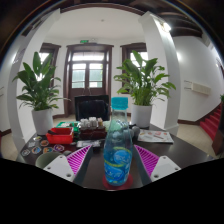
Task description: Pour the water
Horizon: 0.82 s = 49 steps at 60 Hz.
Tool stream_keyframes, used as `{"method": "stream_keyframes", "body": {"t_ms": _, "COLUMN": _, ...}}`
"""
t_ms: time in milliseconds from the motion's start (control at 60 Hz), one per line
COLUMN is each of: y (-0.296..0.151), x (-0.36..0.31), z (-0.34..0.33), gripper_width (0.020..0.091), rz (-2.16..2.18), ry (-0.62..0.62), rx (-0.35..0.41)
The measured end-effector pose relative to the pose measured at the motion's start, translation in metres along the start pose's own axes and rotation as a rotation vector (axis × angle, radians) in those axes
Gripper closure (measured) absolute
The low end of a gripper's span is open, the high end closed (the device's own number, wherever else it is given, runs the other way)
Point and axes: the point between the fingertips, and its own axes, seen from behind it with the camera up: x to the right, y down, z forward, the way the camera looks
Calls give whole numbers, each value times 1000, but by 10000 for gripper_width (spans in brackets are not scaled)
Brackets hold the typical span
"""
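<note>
**A:** What do you have between your fingers right now?

**B:** A clear plastic water bottle with a light blue cap and a blue label (117,145). It stands upright in your gripper (117,160), between the two fingers with the magenta pads (148,159). The pads sit tight against the bottle's lower half on the left and on the right, so your gripper is closed on it. I cannot tell whether its base rests on the dark tabletop (170,150) or is lifted clear, since the bottom of the bottle is hidden low between the fingers.

**A:** What lies around it on the table?

**B:** To the left, a little farther off, you have a shallow red plastic tray (60,132). Nearer you on that side sit several small round containers (33,149), too small to make out in detail. Behind the bottle there is a low dark box holding small items (91,128). To the right lies a flat printed paper or booklet (154,135).

**A:** And beyond the table?

**B:** Two large green leafy plants in white pots, one far left (40,88) and one far right (143,80). Between them, at the far wall, is a dark wooden double door with glass panes (88,73). At the far right edge you can see a red carpeted staircase (210,122).
</note>
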Motion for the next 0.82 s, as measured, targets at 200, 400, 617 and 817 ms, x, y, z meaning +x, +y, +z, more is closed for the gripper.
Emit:
{"method": "stream_keyframes", "body": {"t_ms": 200, "y": -5, "x": -13, "z": -77, "gripper_width": 286, "rz": 26, "ry": -80, "rx": -6}}
{"method": "stream_keyframes", "body": {"t_ms": 400, "y": -31, "x": -25, "z": -150, "gripper_width": 290, "rz": 35, "ry": -171, "rx": -9}}
{"method": "stream_keyframes", "body": {"t_ms": 617, "y": -53, "x": -47, "z": -200, "gripper_width": 293, "rz": -20, "ry": -251, "rx": 4}}
{"method": "stream_keyframes", "body": {"t_ms": 817, "y": -63, "x": -57, "z": -224, "gripper_width": 285, "rz": -39, "ry": -285, "rx": 19}}
